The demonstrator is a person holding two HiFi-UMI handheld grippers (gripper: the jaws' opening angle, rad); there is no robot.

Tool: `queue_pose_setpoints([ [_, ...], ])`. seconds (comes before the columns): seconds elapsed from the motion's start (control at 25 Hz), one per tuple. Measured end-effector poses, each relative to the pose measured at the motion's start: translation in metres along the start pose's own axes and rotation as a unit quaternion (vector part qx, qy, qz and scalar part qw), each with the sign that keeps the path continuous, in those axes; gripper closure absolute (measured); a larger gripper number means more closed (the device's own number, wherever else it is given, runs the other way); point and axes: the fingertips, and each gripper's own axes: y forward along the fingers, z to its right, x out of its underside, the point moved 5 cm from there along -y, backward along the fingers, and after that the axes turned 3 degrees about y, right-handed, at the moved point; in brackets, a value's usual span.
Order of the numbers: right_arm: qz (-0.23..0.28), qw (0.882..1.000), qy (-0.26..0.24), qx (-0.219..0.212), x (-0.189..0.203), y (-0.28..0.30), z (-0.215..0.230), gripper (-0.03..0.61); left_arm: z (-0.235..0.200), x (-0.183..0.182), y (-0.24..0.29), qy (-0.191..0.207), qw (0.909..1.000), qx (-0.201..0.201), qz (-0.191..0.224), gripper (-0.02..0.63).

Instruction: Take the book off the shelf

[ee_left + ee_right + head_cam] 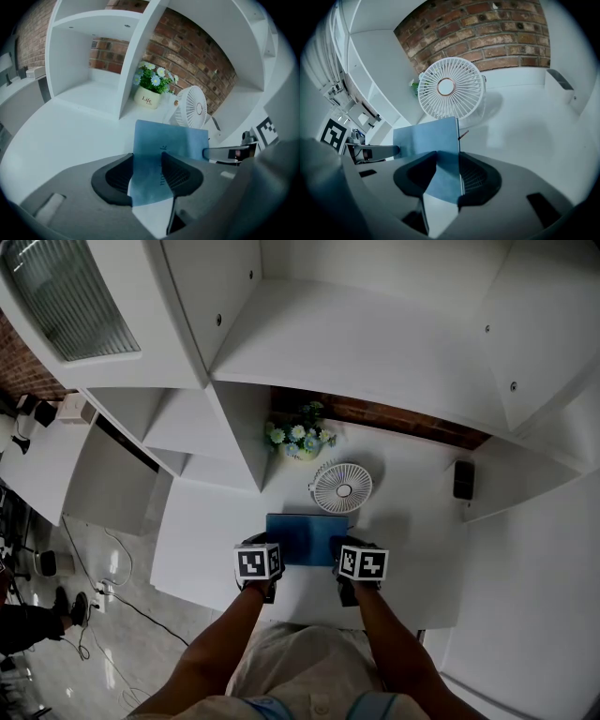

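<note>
Left tool (147,165): clenched on the book (307,538), pads on its near left part. Right tool (447,165): likewise clamped, on the near right part. The book sits in front of the person over the bench (206,540), just short of the fan (341,487); I cannot tell whether it rests on the bench or hangs clear. Orientation: cover up, roughly flat, long axis running left to right between the two tools, far long edge facing the fan; spine side not made out. Risks, as judged: both grips sit near the near edge only, so the far edge may droop. The book may also slide from the pads if the tools drift apart or tilt unequally, and an uneven pull would twist the cover. A forward push would drive the far edge into the fan, with the flower pot (300,448) just beyond. The shelf (356,343) stands farthest back; the book is in none of its visible compartments.
</note>
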Motion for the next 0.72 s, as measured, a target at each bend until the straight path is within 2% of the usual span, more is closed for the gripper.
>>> queue_pose_setpoints([
  [0.32, -0.018, 1.0, 0.02, 0.004, 0.006, 0.011, 0.01, 0.417, -0.001, 0.001, 0.009, 0.012, 0.9999, 0.006, -0.008, 0.431],
  [0.56, -0.027, 0.999, 0.03, 0.011, 0.007, 0.019, 0.015, 0.417, -0.001, 0.0, 0.019, 0.001, 0.9997, 0.022, -0.005, 0.437],
  [0.72, -0.035, 0.999, 0.039, 0.016, 0.013, 0.021, 0.017, 0.417, -0.006, 0.008, 0.022, -0.002, 0.9997, 0.019, -0.018, 0.442],
])
